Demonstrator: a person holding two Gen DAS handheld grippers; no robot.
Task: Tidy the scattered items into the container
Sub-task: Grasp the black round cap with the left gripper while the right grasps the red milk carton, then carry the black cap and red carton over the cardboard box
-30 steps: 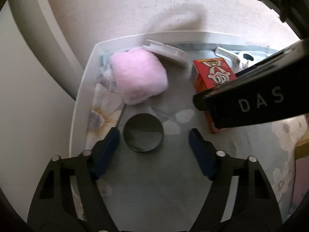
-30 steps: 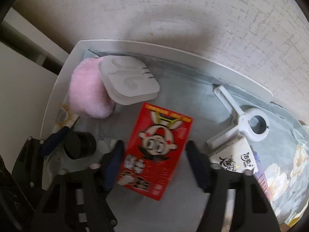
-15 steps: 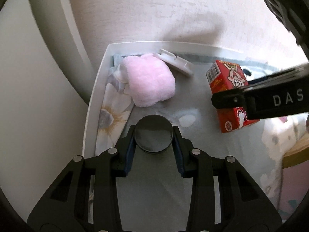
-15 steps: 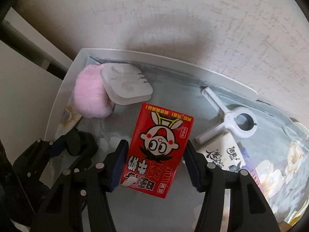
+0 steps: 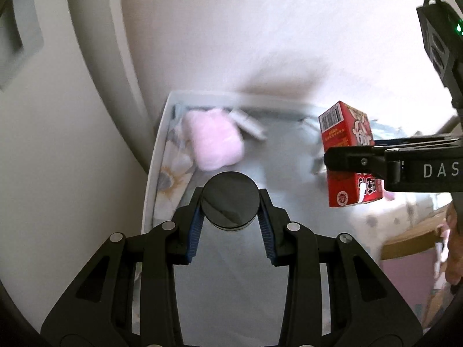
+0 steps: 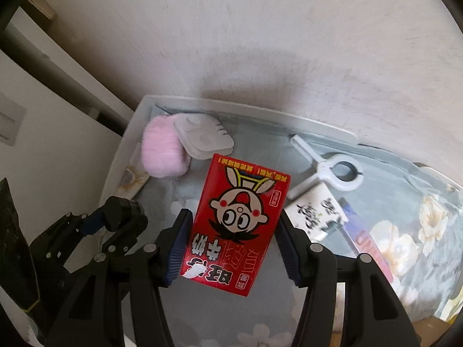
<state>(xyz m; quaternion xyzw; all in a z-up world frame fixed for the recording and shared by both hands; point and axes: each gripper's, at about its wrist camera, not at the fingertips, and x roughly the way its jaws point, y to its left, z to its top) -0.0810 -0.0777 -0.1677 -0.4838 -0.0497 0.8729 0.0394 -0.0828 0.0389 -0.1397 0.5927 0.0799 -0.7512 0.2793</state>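
Note:
My left gripper (image 5: 230, 219) is shut on a black round jar (image 5: 230, 199) and holds it above the flowered table top. My right gripper (image 6: 231, 245) is shut on a red milk carton (image 6: 240, 222) with a cartoon face, also lifted off the table. The carton (image 5: 347, 150) shows at the right of the left wrist view. The left gripper with the jar (image 6: 121, 211) shows at the left of the right wrist view. A pink fluffy puff (image 6: 163, 154), a white flat case (image 6: 204, 138) and a white clip (image 6: 327, 170) lie on the table near the wall.
A white raised rim (image 5: 156, 156) borders the table at the left and the back, against the wall. A white tissue pack (image 6: 315, 211) and a purple packet (image 6: 367, 240) lie at the right. A cardboard box edge (image 5: 411, 240) shows at the lower right.
Both grippers have closed, the left on the black jar and the right on the red carton. Both have risen away from the table with their items.

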